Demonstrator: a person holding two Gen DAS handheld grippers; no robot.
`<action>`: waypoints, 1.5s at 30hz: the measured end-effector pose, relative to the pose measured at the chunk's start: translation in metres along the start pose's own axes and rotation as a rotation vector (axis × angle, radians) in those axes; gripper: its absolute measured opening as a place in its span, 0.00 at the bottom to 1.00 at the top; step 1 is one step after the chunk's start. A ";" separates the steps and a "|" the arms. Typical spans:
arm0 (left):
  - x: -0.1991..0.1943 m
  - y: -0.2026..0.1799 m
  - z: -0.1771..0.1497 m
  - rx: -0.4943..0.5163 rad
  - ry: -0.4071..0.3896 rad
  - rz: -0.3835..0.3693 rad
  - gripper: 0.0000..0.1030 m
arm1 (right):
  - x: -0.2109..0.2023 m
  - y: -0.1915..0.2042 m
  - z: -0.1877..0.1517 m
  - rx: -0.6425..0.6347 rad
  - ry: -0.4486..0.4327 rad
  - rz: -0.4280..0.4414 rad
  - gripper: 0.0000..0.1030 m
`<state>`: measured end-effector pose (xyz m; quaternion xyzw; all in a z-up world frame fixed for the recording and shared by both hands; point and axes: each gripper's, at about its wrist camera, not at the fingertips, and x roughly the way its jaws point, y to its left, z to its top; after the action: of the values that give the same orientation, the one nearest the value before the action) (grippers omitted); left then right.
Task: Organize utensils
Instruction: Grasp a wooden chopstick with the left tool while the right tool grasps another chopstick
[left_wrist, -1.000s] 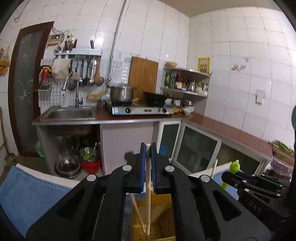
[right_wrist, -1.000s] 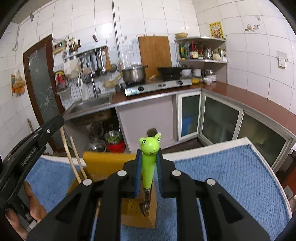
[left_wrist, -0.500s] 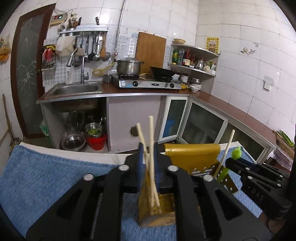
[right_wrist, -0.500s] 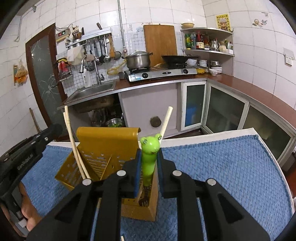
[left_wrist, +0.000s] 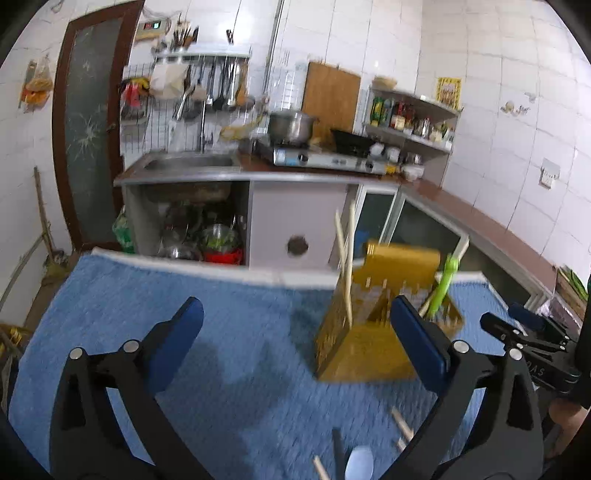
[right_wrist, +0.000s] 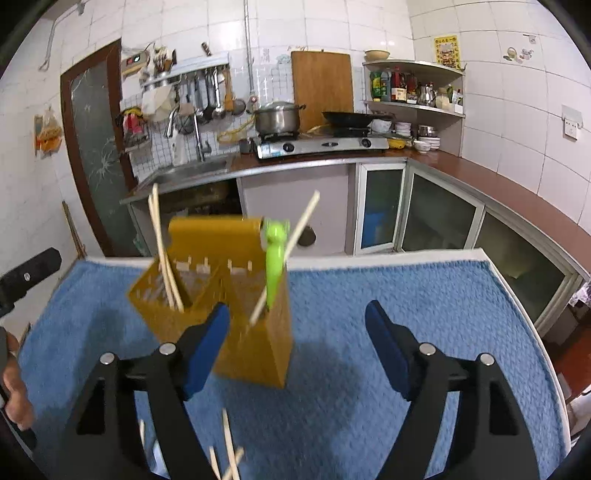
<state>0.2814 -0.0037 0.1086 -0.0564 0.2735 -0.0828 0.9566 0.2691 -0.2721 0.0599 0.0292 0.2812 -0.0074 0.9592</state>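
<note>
Both grippers had nothing in them. The left gripper (left_wrist: 295, 339) had its fingers (left_wrist: 177, 343) opening wide over bare blue towel (left_wrist: 240, 354), and the right gripper (right_wrist: 295, 347) was opening too, with only towel between its fingers (right_wrist: 388, 350).

The yellow caddy (right_wrist: 255, 343) stood upright on the towel that covered the tabletop, just ahead of both grippers. A pair of chopsticks (right_wrist: 162, 258) leaned in its left compartment. The green frog-handled utensil (right_wrist: 275, 266) stood in the right compartment with one more chopstick (right_wrist: 288, 254) slanting beside it.

More loose chopsticks (right_wrist: 227, 443) lay on the towel near the bottom edge of the right view, close under the grippers. In the left view I also saw something pale and rounded (left_wrist: 360, 461) there, maybe a spoon bowl; the blur kept me from being sure.

To my eye the drop into the caddy was done and the next pick was starting. I would bring the open fingers down astride one loose chopstick, across its length, near its middle, and close only once both pads flanked it. On soft towel a thin stick could roll or sink, so a low, square approach seemed wise.

Both grippers pointed forward and tilted downward. The left one sat to the caddy's left, and its own view caught the right gripper at the far right edge.
</note>
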 end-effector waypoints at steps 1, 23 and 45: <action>-0.001 0.003 -0.007 -0.007 0.021 -0.003 0.95 | -0.001 0.000 -0.005 -0.001 0.005 -0.004 0.73; 0.025 0.015 -0.136 -0.044 0.303 0.045 0.95 | 0.012 0.000 -0.115 -0.019 0.106 -0.001 0.73; 0.037 -0.015 -0.158 0.026 0.429 0.032 0.44 | 0.040 0.037 -0.123 -0.102 0.257 0.088 0.44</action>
<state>0.2263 -0.0354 -0.0420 -0.0209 0.4708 -0.0811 0.8782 0.2377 -0.2275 -0.0635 -0.0065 0.4002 0.0528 0.9149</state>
